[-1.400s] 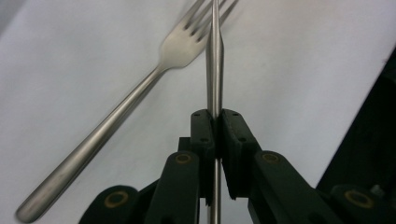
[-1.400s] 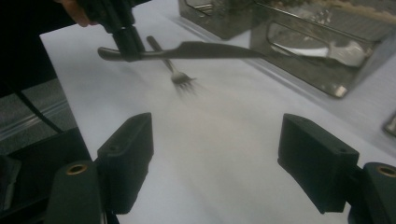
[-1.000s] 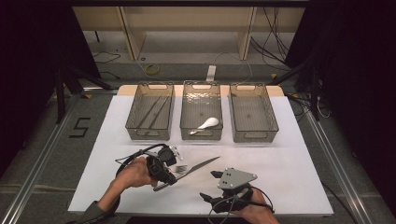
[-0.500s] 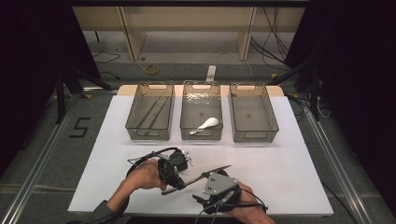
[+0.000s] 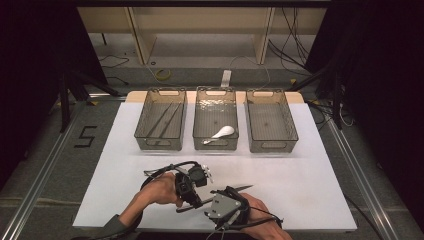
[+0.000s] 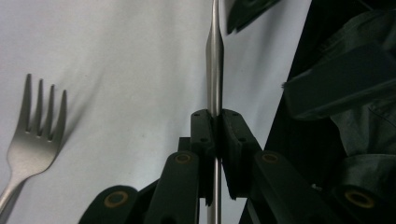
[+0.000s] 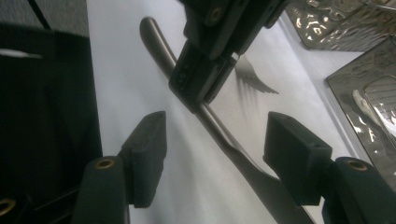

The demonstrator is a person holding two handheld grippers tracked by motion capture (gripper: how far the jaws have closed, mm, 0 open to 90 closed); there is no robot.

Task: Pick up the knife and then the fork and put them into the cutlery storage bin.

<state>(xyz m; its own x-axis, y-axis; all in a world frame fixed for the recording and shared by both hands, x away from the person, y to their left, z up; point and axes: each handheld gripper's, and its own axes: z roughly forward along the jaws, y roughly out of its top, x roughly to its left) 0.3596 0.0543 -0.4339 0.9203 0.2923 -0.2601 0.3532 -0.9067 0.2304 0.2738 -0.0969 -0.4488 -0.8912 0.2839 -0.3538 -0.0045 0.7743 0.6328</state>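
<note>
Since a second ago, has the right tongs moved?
Yes. The right tongs slid left along the near table edge, toward the knife the left tongs hold.

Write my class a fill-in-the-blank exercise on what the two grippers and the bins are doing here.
1. The left gripper is shut on a metal ____.
2. A ____ lies on the white table beside that gripper.
3. The white spoon lies in the ____ of the three bins.
4. The right gripper has its fingers ____ on either side of the blade.

Missing words: knife; fork; middle; open

Silver knife [image 6: 215, 60], silver fork [image 6: 35, 135], white spoon [image 5: 222, 133], black tongs [image 7: 212, 140], white table [image 5: 310, 185]
</note>
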